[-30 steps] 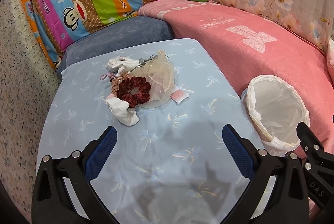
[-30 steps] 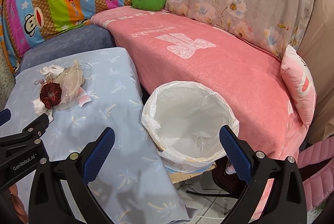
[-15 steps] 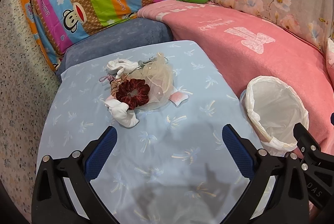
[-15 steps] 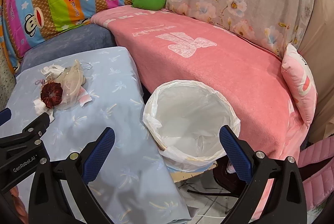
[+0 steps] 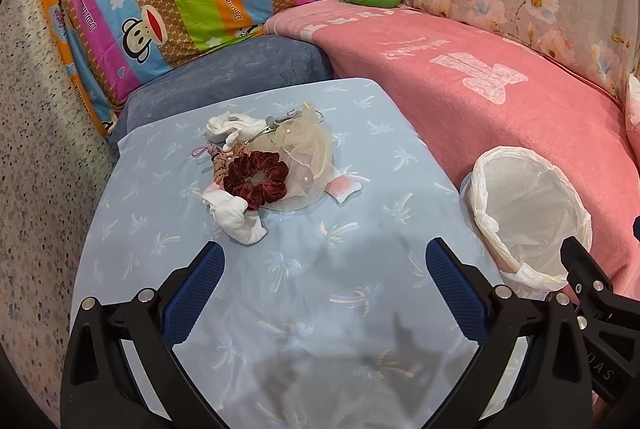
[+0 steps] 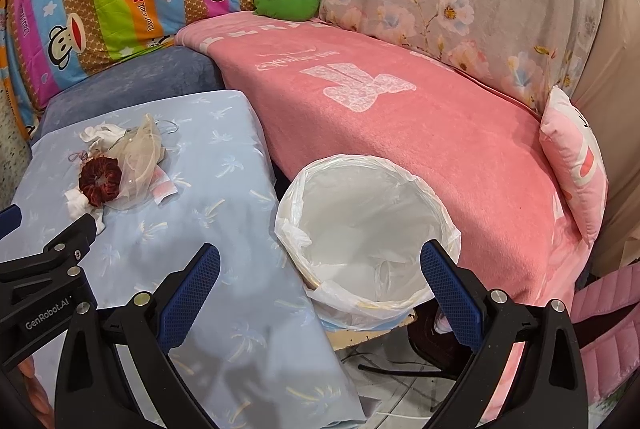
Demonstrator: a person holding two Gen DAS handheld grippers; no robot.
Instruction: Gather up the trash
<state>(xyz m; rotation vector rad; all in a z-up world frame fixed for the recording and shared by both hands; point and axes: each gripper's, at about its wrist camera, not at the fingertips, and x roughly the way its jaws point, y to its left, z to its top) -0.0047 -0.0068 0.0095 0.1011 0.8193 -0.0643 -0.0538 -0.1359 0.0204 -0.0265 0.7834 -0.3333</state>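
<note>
On the bench (image 5: 320, 309), covered by a pale blue palm-print cloth, a small heap lies toward the far side: dark red scrunchie (image 5: 256, 177), beige mesh pouch (image 5: 304, 153), crumpled white tissue (image 5: 238, 219) touching the scrunchie's near edge, another white wad (image 5: 236, 127) behind, a pink-and-white scrap (image 5: 342, 188) just beside the pouch. Left gripper (image 5: 320, 269) hovers near the heap — fingers wide apart, nothing between them. Right gripper (image 6: 320, 269) over the bin (image 6: 368, 241), fingers likewise spread and empty. Bin is lined with a white bag, stands between bench edge and pink sofa cover (image 6: 420, 117).
</note>
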